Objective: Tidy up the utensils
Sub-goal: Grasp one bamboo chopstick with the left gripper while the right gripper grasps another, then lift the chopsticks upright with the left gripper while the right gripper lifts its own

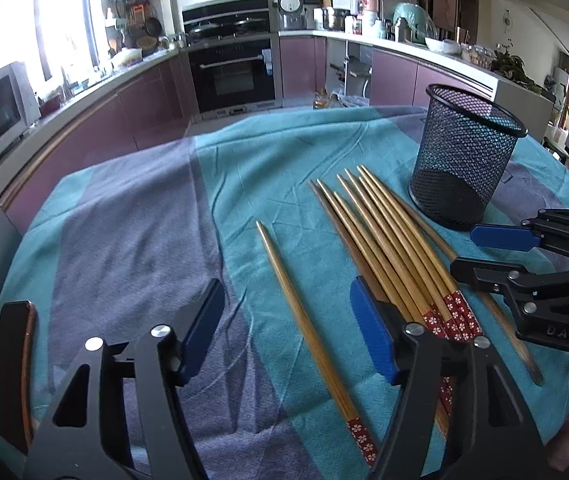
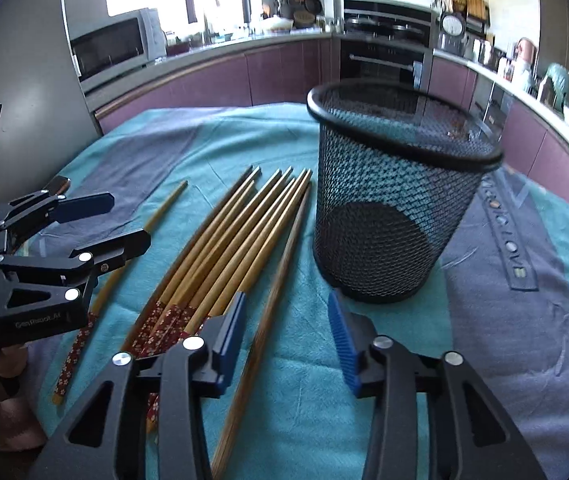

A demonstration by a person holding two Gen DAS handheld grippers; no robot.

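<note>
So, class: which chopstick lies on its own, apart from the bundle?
The single chopstick on the left, between the left gripper's open jaws; bare cloth separates it from the fanned bundle beside the mesh cup.

"GenRobot.AI" on left gripper (image 2: 126, 224); "LOVE" on tablecloth (image 2: 516, 248)

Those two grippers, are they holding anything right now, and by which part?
Nothing is held. The left gripper and right gripper are both open above the chopsticks.

A wrinkled teal and grey-purple cloth (image 1: 132, 216) covers the bench. Beyond its far edge stand mauve cabinets (image 1: 152, 92), a black built-in oven (image 1: 230, 74) and a silver microwave (image 2: 112, 48) by the bright window (image 1: 60, 12).
</note>
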